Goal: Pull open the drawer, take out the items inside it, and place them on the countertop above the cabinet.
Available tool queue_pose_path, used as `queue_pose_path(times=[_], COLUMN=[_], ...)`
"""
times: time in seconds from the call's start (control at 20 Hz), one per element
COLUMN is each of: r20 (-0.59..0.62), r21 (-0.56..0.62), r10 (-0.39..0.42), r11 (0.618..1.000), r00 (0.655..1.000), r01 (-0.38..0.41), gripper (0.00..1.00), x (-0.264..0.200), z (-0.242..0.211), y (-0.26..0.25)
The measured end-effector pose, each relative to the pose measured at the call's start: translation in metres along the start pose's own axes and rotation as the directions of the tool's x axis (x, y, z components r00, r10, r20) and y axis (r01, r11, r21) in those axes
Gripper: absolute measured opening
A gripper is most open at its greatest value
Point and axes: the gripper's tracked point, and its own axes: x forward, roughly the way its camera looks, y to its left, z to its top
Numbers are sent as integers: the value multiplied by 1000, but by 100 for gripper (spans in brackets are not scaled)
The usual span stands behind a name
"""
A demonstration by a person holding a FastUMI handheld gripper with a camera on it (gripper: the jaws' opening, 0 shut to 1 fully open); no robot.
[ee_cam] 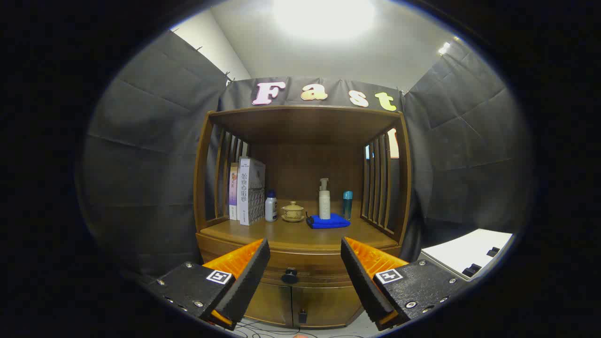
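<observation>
A brown wooden cabinet stands ahead of me, its drawer point(300, 265) shut, with a small dark knob point(289, 275) at the middle of its front. The knob lies between and a little beyond my fingertips. My gripper point(305, 258) is open, its fingers spread wide with nothing between them. The countertop point(244, 232) runs above the drawer, under a wooden canopy. What the drawer holds is hidden.
On the countertop stand two books point(249, 190), a white bottle point(271, 206), a small lidded cup on a saucer point(293, 212), a pump bottle point(324, 199) on a blue cloth point(328, 221) and a teal bottle point(347, 205). Two lower doors point(300, 305) sit below the drawer. A white surface point(469, 253) lies right.
</observation>
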Motion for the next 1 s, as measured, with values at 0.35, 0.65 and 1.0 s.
queue_pose_path(times=[0.35, 0.65, 1.0], r20=[11, 22, 13], r21=[7, 29, 31], r10=[-1, 5, 13], r11=[1000, 1000, 999], r00=[1000, 1000, 1000], r01=[1, -6, -13], gripper=[95, 95, 95], x=[-1, -1, 1], z=[2, 3, 0], y=[0, -1, 0])
